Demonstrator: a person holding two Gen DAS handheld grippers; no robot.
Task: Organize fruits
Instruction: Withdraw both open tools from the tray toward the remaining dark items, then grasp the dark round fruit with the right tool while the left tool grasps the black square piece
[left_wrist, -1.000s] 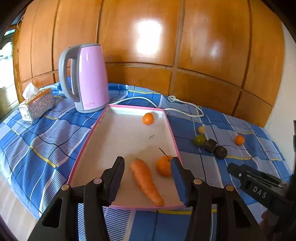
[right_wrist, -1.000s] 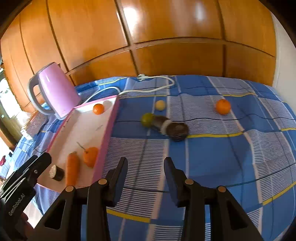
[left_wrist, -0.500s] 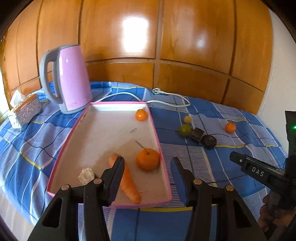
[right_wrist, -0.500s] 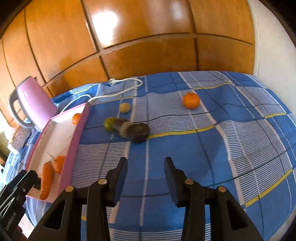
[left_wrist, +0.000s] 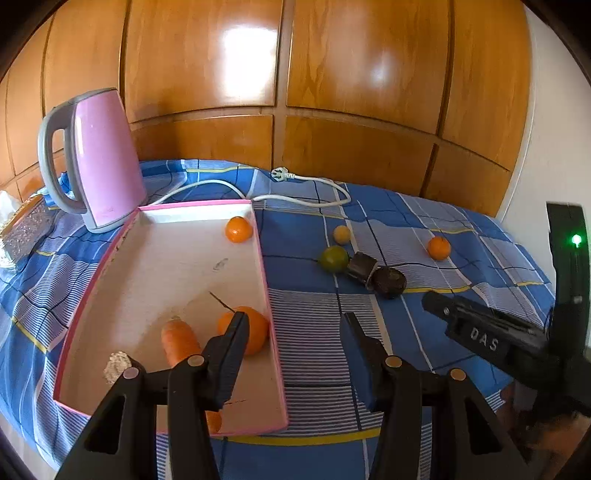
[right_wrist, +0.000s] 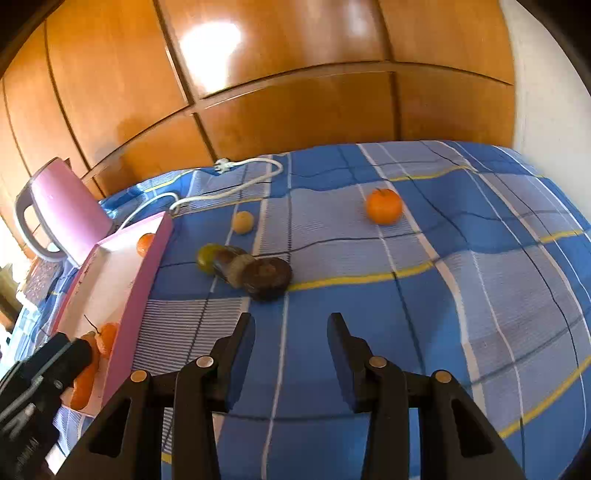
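A pink-rimmed tray (left_wrist: 264, 280) with a white floor holds a carrot (left_wrist: 181, 343), a stemmed tangerine (left_wrist: 255, 328) and a small orange (left_wrist: 238, 229) in its far corner. My left gripper (left_wrist: 293, 332) hangs open and empty over the tray's right rim. On the blue checked cloth lie a yellow fruit (right_wrist: 242, 222), a green fruit (right_wrist: 205, 258), a dark cut piece (right_wrist: 231, 266), a dark round fruit (right_wrist: 267, 275) and an orange (right_wrist: 383, 206). My right gripper (right_wrist: 291, 332) stands open and empty just short of the dark round fruit.
A pink kettle (left_wrist: 99, 162) stands behind the tray, its white cord and plug (left_wrist: 295, 177) trailing across the cloth. A silvery tissue box (left_wrist: 22, 229) sits far left. A white crumpled scrap (left_wrist: 117, 363) lies in the tray. Wooden panels close the back; a white wall stands at the right.
Both views have swung to the right. My left gripper went from above the carrot to above the tray's right rim. The loose fruits now sit closer before my right gripper. Jaws unchanged.
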